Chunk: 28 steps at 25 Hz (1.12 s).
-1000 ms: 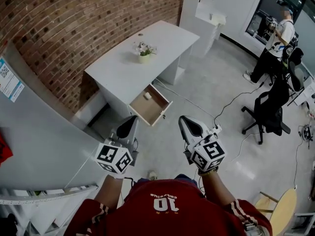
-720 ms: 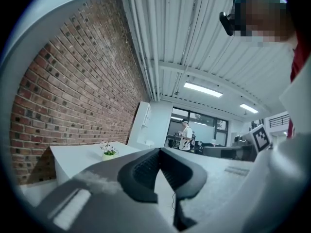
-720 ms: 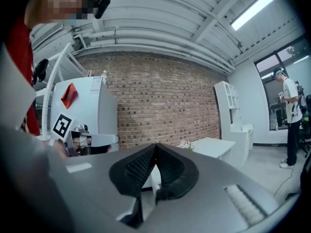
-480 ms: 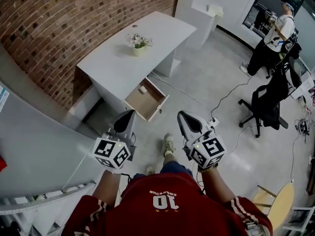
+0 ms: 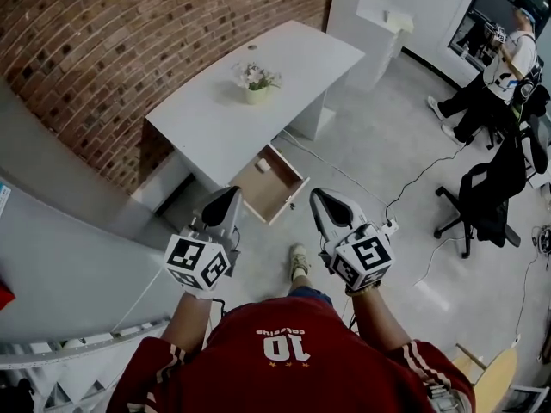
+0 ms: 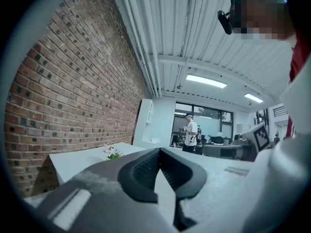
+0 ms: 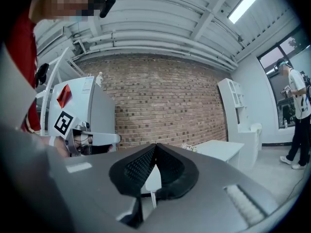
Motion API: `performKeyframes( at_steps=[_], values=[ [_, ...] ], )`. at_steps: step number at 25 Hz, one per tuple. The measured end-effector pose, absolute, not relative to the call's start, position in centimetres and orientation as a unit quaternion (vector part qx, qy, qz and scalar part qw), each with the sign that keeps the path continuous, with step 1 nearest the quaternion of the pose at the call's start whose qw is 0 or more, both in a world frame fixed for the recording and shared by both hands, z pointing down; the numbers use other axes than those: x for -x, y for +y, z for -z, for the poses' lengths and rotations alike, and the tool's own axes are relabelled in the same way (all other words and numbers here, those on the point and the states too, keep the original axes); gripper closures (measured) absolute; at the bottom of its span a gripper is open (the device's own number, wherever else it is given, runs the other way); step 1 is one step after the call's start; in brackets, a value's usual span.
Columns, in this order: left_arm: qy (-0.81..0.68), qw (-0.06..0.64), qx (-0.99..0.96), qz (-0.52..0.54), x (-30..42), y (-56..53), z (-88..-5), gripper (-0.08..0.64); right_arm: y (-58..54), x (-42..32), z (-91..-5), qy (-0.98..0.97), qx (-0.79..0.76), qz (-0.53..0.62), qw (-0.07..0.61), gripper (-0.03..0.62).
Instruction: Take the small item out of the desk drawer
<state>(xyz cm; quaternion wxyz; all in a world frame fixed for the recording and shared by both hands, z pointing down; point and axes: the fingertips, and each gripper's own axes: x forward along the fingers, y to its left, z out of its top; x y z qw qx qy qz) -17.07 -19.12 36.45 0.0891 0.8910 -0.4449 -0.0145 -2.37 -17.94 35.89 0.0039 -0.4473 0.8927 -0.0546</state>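
Note:
The white desk (image 5: 215, 119) stands against the brick wall, its wooden drawer (image 5: 284, 198) pulled open. A small white item (image 5: 263, 167) lies in the drawer's far part. Both grippers are held level in front of the person, short of the drawer and apart from it. My left gripper (image 5: 227, 200) is shut with nothing in it, its tips meeting (image 6: 159, 152). My right gripper (image 5: 321, 200) is also shut and empty (image 7: 155, 147). A small potted plant (image 5: 254, 81) sits on the desk top.
A black office chair (image 5: 486, 192) and a cable (image 5: 413, 175) on the floor are to the right. A person (image 5: 508, 58) stands at the back right by a white shelf unit (image 5: 387, 15). A grey partition (image 5: 60, 256) runs along the left.
Both grippers have moved forward toward the desk, and the drawer now lies closer in front of them. The person's foot has stepped forward between the arms. Jaws stay shut.

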Motion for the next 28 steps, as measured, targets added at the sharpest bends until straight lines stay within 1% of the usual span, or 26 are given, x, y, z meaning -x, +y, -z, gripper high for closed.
performKeyframes(
  at_steps=[9, 14, 21, 25, 28],
  values=[
    [-0.449, 0.086, -0.889, 0.003, 14.5, -25.2, -36.0, 0.557, -25.2, 1.1, -35.5, 0.904, 0.425, 0.048, 0.013, 0.586],
    [-0.455, 0.089, -0.886, -0.005, 14.4, -26.5, -37.0, 0.558, -25.8, 0.9, -35.6, 0.904, 0.424, 0.051, 0.015, 0.581],
    [-0.447, 0.076, -0.892, -0.006, 13.9, -26.6, -36.9, 0.557, -25.5, 0.2, -35.5, 0.897, 0.439, 0.053, 0.020, 0.581],
    [-0.436, 0.068, -0.897, -0.009, 13.2, -26.2, -36.6, 0.544, -24.9, 0.1, -35.3, 0.895, 0.443, 0.052, 0.023, 0.581],
    [-0.429, 0.062, -0.901, -0.012, 12.8, -25.8, -36.4, 0.508, -24.5, -0.1, -35.2, 0.893, 0.446, 0.049, 0.023, 0.581]
  ],
)
